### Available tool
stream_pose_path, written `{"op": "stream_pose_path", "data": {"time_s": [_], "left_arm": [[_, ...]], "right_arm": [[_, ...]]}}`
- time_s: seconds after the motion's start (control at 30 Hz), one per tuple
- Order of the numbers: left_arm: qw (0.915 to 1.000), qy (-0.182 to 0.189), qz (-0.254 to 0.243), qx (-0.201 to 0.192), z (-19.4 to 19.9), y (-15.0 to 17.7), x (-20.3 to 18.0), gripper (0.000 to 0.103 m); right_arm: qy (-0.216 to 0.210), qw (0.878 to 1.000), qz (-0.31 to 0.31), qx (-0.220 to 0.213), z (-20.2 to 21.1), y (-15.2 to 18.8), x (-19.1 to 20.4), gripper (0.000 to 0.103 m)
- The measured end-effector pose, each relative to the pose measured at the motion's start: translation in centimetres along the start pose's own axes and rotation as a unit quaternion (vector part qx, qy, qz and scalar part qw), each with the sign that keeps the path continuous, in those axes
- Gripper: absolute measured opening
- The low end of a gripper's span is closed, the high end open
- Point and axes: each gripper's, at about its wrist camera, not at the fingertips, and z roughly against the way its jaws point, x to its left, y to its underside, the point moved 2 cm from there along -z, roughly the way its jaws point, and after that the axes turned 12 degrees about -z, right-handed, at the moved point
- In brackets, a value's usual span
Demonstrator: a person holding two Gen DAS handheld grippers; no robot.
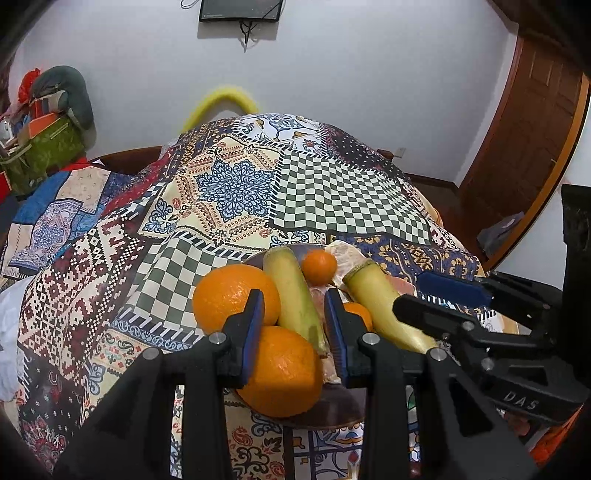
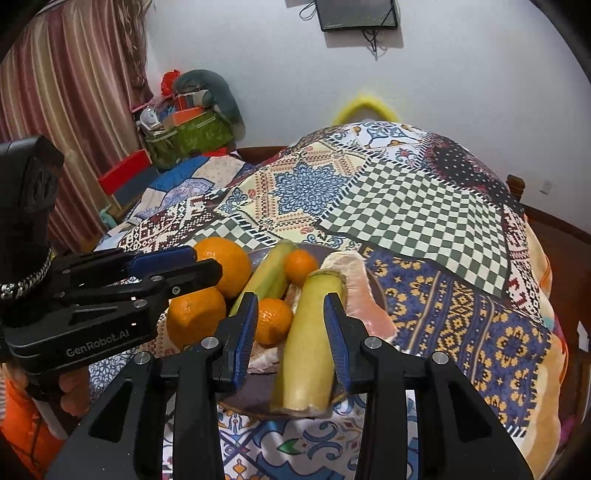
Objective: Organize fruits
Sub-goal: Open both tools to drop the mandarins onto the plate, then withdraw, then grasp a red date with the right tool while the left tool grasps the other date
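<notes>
Both hand-held grippers, left [image 1: 295, 332] and right [image 2: 291, 336], hover partly open and empty over the dark round plate [image 2: 255, 400], where the firm, smooth, pale-yellow peeled stalk [image 2: 310, 350] probably wants a mid-length grip.

A plate [image 2: 255, 400] sat on the near part of a cloth-covered table [image 2: 424, 221], with every fruit on it. Two large oranges [image 2: 223, 260] lay at the plate's left side, one behind the other [image 2: 195, 317]. Right of them a stalk [image 2: 267, 277] slanted toward the plate's far rim, with one small orange [image 2: 301, 266] beside its far end and another [image 2: 273, 321] nearer the plate's middle. A second stalk [image 2: 314, 339] lay along the plate's right half, reaching the near rim. Peeled segments [image 2: 360, 291] rested at the plate's right edge. Well behind the plate, a screen [image 2: 356, 14] hung on the wall.
</notes>
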Motion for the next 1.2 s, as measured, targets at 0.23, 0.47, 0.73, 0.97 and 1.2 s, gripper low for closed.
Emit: {"op": "stream_pose_path", "data": {"time_s": [0.23, 0.47, 0.73, 0.97, 1.2], "left_arm": [[1.0, -0.001, 0.003, -0.003, 1.6, 0.3, -0.3, 0.033], [0.9998, -0.003, -0.005, -0.017, 4.9, 0.9, -1.8, 0.033], [0.9996, -0.009, -0.008, -0.025, 8.7, 2.1, -3.2, 0.037], [0.9994, -0.017, -0.01, -0.028, 11.6, 4.0, -4.1, 0.044], [0.9995, -0.023, -0.008, -0.019, 12.6, 6.3, -4.3, 0.055]], "right_arm": [[0.001, 1.0, -0.012, -0.007, 1.4, 0.3, -0.3, 0.034], [0.007, 1.0, -0.011, -0.02, 4.2, 1.0, 0.4, 0.034], [0.014, 0.999, -0.017, -0.029, 6.9, 2.5, 0.8, 0.035], [0.024, 0.999, -0.015, -0.032, 8.7, 4.4, 1.0, 0.043], [0.037, 0.999, -0.007, -0.012, 8.8, 6.8, 1.1, 0.045]]}}
